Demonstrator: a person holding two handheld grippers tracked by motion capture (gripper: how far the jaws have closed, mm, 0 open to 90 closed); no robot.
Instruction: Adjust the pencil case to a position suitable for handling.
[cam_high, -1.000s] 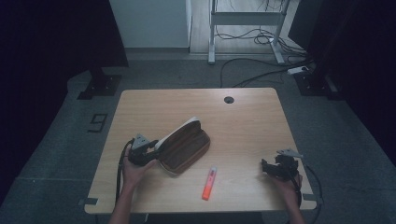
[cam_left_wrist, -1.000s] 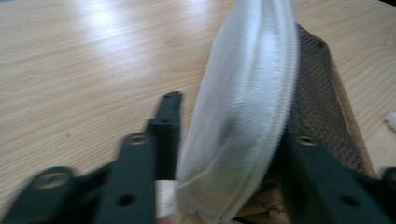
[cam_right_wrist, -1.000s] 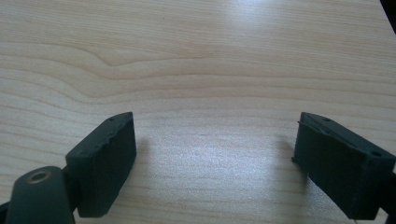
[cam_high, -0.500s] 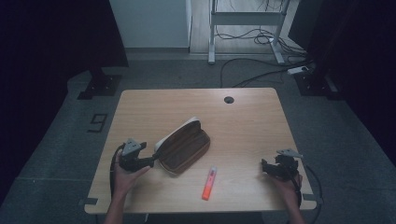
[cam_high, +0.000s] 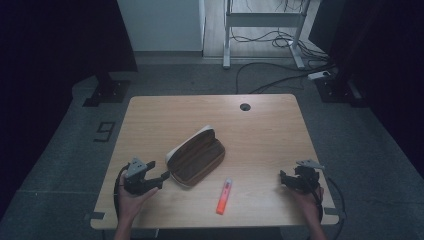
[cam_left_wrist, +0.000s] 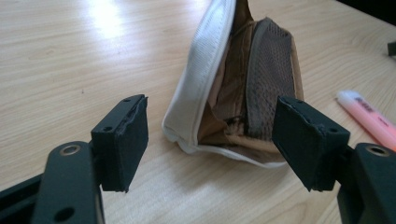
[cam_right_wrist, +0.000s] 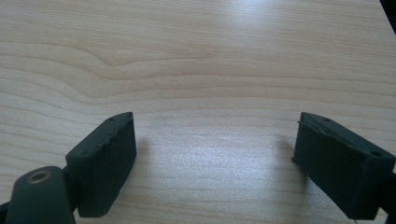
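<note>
Both pairs of jaws stood spread with nothing between them. The left gripper (cam_high: 161, 176) lay in the person's left hand (cam_high: 131, 196) near the front left corner of the pale wooden bench (cam_high: 165, 116), aimed at the near end of the brown fabric pencil case with a cream-white zip border (cam_high: 196, 156). In the left gripper view the case (cam_left_wrist: 243, 88) sat in the gap ahead of the jaws but apart from both pads, its mouth gaping so that the tan lining and a dark mesh pocket showed. It seemed left open like this on purpose, the white edge propped up and the opening turned toward the front of the bench, so that something could be slid in.

That something was probably the orange-pink highlighter with a pale cap (cam_high: 223, 196), which lay flat just beside the case on its front right side, toward the front edge of the bench; its capped end also showed in the left gripper view (cam_left_wrist: 369, 116).

The right gripper (cam_high: 283, 180) rested low near the front right corner, held in the right hand (cam_high: 306, 196), well apart from both things. Its own view looked on bare wood grain (cam_right_wrist: 201, 70), which suggested it was parked out of the way while the left hand dealt with the case.
</note>
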